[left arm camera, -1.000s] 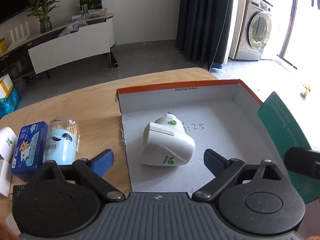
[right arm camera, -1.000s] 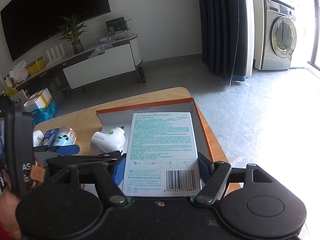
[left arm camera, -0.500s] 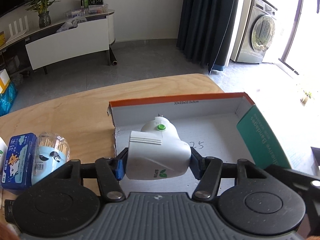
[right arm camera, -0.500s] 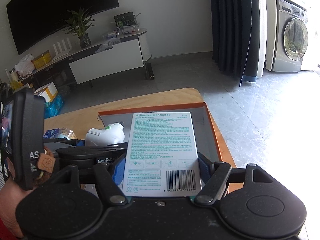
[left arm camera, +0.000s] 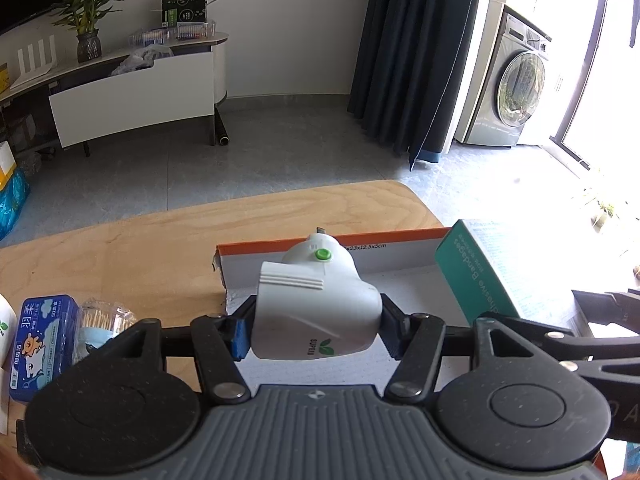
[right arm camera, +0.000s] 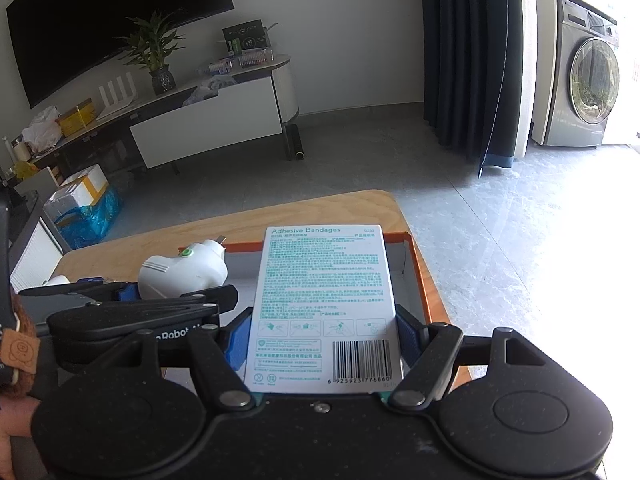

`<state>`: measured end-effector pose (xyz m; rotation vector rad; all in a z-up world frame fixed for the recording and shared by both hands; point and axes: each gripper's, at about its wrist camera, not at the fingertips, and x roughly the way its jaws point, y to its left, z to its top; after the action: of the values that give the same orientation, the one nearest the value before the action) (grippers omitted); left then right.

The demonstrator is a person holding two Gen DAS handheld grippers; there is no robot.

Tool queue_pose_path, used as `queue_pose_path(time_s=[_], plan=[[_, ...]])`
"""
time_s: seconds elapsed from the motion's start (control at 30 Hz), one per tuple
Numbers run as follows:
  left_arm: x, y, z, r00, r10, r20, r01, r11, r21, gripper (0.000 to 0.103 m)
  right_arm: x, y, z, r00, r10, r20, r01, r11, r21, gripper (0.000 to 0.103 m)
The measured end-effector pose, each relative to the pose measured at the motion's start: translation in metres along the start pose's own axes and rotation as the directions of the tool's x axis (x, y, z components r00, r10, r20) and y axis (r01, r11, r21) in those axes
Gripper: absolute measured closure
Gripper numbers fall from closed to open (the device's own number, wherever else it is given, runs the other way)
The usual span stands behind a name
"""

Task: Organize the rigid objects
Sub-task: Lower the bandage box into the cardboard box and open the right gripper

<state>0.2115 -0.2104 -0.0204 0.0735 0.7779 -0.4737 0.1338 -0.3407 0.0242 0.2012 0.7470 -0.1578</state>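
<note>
Left gripper pinches a white plug-in device between its blue pads, one pad pressed on each flank. That device has a green button on top and a green leaf mark on its near face, and it hangs clear above the floor of an open tray with an orange rim. Right gripper clamps a box of adhesive bandages by its two long edges, printed back and barcode turned up toward the camera. The box sits over the right part of the same tray; from the left wrist view it shows as a teal slab tilted just beside the right wall. Both grippers are near each other, the left one's black linkage crossing in front of the right one's left finger. The tray rests on a pale wooden counter. On the counter to the left of the tray lie a blue tin with a cartoon on its lid and, touching it, a clear tub of cotton swabs. A hand shows at the left edge of the right wrist view.
</note>
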Motion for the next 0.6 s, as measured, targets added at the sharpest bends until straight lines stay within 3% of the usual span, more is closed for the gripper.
queue_pose_path(time_s=[0.4, 0.6], plan=[[0.006, 0.006, 0.000, 1.000, -0.008, -0.013, 0.007, 1.000, -0.024, 0.042, 0.012, 0.003, 0.005, 1.000, -0.018, -0.017, 0.018, 1.000, -0.009, 0.019], [0.011, 0.006, -0.001, 1.000, -0.015, -0.026, 0.014, 0.999, -0.035, 0.042, 0.008, -0.002, 0.010, 0.999, -0.014, 0.040, 0.014, 1.000, 0.000, 0.016]])
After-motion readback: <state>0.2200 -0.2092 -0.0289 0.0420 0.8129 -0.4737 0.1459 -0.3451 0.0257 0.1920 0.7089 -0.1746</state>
